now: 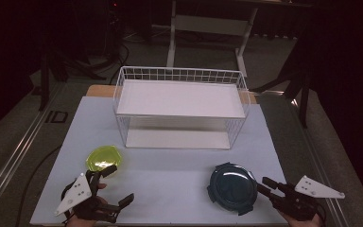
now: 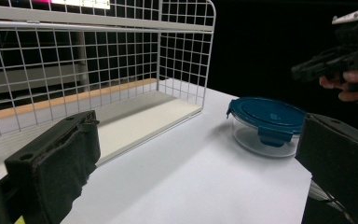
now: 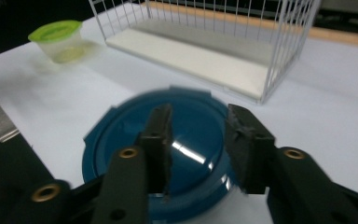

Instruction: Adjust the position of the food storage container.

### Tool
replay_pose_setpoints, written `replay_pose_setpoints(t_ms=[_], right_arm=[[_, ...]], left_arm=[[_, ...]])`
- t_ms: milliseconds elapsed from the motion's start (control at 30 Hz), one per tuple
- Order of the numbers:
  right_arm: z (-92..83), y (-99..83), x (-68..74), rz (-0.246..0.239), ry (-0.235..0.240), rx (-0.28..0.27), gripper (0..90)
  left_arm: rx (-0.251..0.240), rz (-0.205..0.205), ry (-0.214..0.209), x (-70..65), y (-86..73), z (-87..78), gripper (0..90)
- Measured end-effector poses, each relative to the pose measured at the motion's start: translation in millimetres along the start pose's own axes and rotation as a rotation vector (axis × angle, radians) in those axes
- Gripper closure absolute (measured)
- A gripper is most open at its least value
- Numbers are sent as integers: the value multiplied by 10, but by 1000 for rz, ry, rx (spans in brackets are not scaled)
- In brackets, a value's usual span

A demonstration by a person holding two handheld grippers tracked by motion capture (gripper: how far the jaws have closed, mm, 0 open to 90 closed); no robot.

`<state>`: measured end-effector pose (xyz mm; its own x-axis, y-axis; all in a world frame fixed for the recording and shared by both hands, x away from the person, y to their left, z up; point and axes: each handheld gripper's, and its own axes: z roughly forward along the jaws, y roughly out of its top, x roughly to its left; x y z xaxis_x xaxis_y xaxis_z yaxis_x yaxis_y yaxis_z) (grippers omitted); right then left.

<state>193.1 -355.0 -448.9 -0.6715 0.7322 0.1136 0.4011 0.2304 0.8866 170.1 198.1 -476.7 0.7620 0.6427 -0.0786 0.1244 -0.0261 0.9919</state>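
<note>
A round container with a dark blue clip-on lid [image 1: 231, 187] stands at the front right of the white table. My right gripper [image 1: 263, 184] hovers at its right edge; in the right gripper view its jaws [image 3: 198, 116] hang just over the blue lid [image 3: 116, 140], a narrow gap between them and nothing gripped. A small clear tub with a yellow-green lid [image 1: 104, 158] sits at the front left. Just in front of it my left gripper [image 1: 120, 184] stands wide open and empty. The left gripper view takes in the blue container [image 2: 266, 122] and the right gripper [image 2: 296, 72] beyond it.
A white wire rack [image 1: 179, 97] with two bare shelves stands at the back middle of the table; its wire wall [image 2: 182, 56] and lower shelf [image 3: 205, 56] are in both gripper views. The table's front edge runs just below both hands.
</note>
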Motion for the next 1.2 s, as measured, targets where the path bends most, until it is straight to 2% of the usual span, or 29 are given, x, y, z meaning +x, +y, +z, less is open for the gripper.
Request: replay_pose_setpoints(t_ms=[167,400,500,767,1133,1200], right_arm=[[-12,-161,-76,19,-6,44,756],[5,-296,-107,12,-10,107,895],[22,-359,-117,11,-3,133,897],[81,-451,-104,10,38,160,899],[122,-390,-97,-2,54,171,900],[171,-398,-93,20,71,159,900]], left_arm=[[1,3,-2,-8,0,3,0],[5,4,-1,-10,-5,10,0],[5,5,-2,-14,-4,10,0],[8,8,-4,-18,-5,13,0],[17,11,-10,-32,-13,40,0],[18,13,-9,-34,-12,40,0]])
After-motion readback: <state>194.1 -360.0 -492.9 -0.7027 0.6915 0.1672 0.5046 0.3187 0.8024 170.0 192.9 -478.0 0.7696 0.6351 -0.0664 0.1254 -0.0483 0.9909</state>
